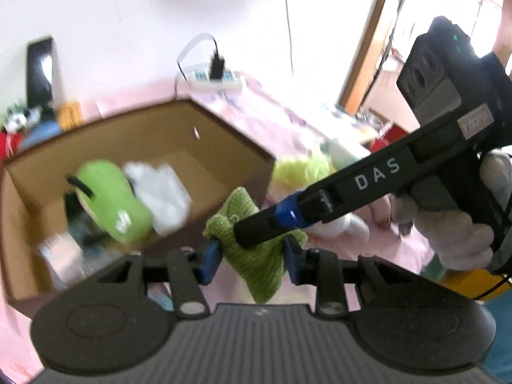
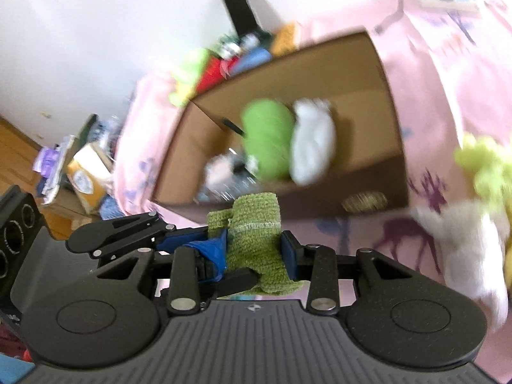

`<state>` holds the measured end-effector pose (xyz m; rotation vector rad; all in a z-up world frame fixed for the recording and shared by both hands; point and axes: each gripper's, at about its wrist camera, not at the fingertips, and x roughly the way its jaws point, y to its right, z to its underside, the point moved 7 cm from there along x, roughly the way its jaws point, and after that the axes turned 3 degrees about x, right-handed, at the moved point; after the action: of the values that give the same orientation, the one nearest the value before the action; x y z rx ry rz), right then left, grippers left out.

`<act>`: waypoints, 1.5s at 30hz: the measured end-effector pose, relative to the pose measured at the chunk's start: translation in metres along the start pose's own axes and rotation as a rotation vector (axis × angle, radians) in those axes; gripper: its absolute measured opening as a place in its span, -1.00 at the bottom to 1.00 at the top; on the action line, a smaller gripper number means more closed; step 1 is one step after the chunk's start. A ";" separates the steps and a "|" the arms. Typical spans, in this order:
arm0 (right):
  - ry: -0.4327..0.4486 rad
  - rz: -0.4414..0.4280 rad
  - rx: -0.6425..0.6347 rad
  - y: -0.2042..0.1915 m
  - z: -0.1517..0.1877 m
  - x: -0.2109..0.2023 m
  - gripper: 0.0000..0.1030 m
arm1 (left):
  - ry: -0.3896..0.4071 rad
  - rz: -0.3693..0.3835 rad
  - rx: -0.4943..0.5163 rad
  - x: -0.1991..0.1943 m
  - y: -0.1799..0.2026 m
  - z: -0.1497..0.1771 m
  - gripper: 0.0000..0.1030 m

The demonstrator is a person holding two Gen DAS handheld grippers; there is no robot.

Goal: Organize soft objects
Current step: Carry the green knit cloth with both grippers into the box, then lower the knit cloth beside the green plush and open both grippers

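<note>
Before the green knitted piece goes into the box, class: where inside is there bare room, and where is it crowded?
Both grippers, left gripper and right gripper, pinch the green knitted piece. In the cardboard box, bare floor shows between the white soft item and the far wall. The other end is crowded: the green plush and blurred clutter.

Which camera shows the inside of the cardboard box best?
The right wrist view looks down into the cardboard box, showing its green and white contents. The left wrist view shows the cardboard box lower, from the side.

Both tools (image 1: 252, 256) pinch a green knitted cloth (image 1: 256, 256) beside the box (image 1: 224, 134)
</note>
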<state>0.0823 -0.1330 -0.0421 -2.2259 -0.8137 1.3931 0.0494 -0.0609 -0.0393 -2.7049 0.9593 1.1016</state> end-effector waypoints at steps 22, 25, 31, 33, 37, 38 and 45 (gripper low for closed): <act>0.151 0.113 -0.097 0.007 -0.052 0.069 -0.60 | -0.003 -0.195 -0.094 0.053 -0.076 -0.021 -0.38; 0.132 0.127 -0.087 0.014 -0.049 0.076 -0.56 | -0.038 -0.192 -0.100 0.060 -0.078 -0.013 -0.36; 0.102 0.129 -0.060 0.019 -0.045 0.078 -0.55 | -0.063 -0.179 -0.143 0.066 -0.087 -0.006 -0.20; 0.098 0.123 -0.061 0.018 -0.045 0.077 -0.55 | -0.061 -0.189 -0.148 0.064 -0.088 -0.005 0.02; 0.103 0.122 -0.058 0.017 -0.045 0.074 -0.55 | -0.073 -0.201 -0.173 0.060 -0.093 -0.001 0.11; 0.109 0.120 -0.051 0.017 -0.045 0.072 -0.55 | -0.074 -0.198 -0.181 0.058 -0.094 -0.001 0.12; 0.126 0.119 -0.030 0.018 -0.045 0.066 -0.57 | -0.060 -0.222 -0.199 0.046 -0.094 0.001 0.13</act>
<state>0.1496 -0.1039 -0.0784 -2.3920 -0.6733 1.2847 0.1279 -0.0092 -0.0855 -2.8249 0.5495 1.2835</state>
